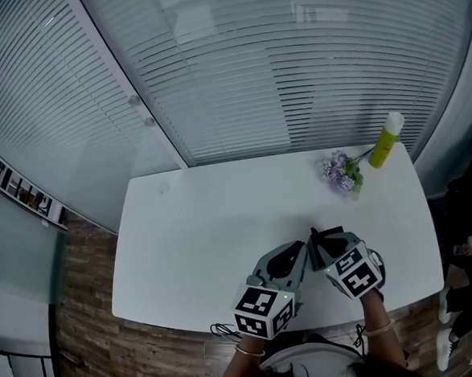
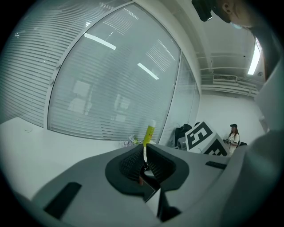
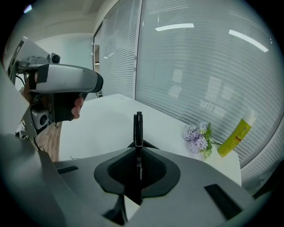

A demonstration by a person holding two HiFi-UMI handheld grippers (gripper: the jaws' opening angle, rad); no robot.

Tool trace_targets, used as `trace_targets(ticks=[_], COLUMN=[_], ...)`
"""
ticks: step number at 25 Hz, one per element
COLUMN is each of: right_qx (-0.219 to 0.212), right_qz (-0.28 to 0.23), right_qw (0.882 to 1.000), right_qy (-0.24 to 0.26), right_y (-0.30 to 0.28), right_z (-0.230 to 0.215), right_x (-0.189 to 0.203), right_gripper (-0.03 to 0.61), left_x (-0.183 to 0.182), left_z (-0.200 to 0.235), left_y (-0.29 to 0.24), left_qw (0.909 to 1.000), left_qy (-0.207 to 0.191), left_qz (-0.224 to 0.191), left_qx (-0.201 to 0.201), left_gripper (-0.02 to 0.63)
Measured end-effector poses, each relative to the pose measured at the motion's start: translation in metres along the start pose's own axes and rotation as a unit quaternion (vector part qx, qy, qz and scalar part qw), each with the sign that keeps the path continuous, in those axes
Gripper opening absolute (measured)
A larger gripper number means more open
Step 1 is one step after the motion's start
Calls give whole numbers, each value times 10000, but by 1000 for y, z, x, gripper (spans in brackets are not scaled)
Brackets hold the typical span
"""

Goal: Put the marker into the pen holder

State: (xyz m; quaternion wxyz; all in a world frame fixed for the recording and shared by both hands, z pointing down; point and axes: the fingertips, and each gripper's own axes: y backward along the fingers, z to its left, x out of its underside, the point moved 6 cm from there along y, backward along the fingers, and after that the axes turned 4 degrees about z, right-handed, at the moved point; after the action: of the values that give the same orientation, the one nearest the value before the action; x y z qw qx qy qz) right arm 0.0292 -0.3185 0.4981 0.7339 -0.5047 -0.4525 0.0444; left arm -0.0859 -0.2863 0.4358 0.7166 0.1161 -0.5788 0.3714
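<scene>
A black marker (image 3: 139, 126) stands upright between the jaws of my right gripper (image 3: 139, 150), which is shut on its lower part. In the head view that gripper (image 1: 318, 241) hovers over the front of the white table (image 1: 207, 234), just right of the middle. My left gripper (image 1: 299, 256) sits close beside it on the left. In the left gripper view its pads (image 2: 133, 162) are pressed together with only a thin slit, and nothing sits between them. No pen holder shows in any view.
A yellow-green bottle (image 1: 386, 142) and a small bunch of purple flowers (image 1: 341, 173) stand at the table's back right corner. Window blinds run behind the table. A person (image 2: 232, 134) stands far off to the right in the left gripper view.
</scene>
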Motion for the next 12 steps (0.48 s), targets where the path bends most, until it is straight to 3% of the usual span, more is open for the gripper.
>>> trace_targets(ticks=[12], right_qx=[-142], right_qz=[667], right_qw=[9971], right_qy=[338], right_y=[-9], right_z=[-3], right_x=[4], right_gripper=[60], left_x=[0], left_z=[3], left_y=[-1], left_qw=[10000], left_qy=[31], left_qz=[10], left_qx=[7], left_gripper=[35])
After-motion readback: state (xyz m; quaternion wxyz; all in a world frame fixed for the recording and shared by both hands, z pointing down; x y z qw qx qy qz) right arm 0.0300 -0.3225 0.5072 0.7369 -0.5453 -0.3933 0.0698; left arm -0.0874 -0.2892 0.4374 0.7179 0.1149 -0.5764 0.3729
